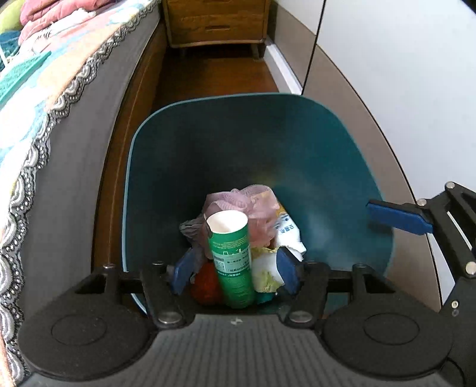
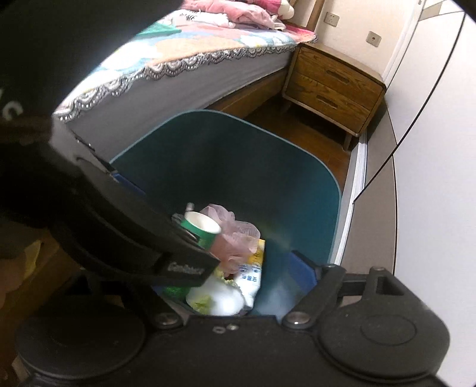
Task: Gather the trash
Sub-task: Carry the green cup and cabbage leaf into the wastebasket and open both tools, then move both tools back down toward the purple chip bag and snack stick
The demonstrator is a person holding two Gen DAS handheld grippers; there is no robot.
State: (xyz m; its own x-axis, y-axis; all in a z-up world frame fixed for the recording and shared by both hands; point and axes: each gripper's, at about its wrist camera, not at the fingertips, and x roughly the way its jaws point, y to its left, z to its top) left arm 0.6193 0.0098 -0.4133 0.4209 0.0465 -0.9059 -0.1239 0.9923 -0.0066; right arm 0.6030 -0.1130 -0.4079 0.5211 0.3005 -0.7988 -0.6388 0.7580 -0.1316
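A teal trash bin (image 1: 297, 125) stands on the floor between the bed and the wall; it also shows in the right wrist view (image 2: 267, 154). Inside lie a pink mesh bag (image 1: 250, 205), a white packet (image 1: 290, 233), cabbage scraps (image 1: 266, 272) and something red (image 1: 205, 282). My left gripper (image 1: 235, 268) hangs over the bin's near rim, its blue fingers open on either side of a green paper cup (image 1: 233, 256) that slants down into the trash; the cup also shows from the right (image 2: 202, 227). My right gripper (image 2: 238, 265) is open over the bin; only its right finger (image 2: 303, 271) shows, the left gripper hides the other.
A bed with a lace-edged floral cover (image 1: 44, 98) runs along the left. A wooden nightstand (image 1: 217, 23) stands at the far end of the wooden floor (image 1: 214, 77). A white wall with a grey skirting (image 1: 386, 89) lies close on the right.
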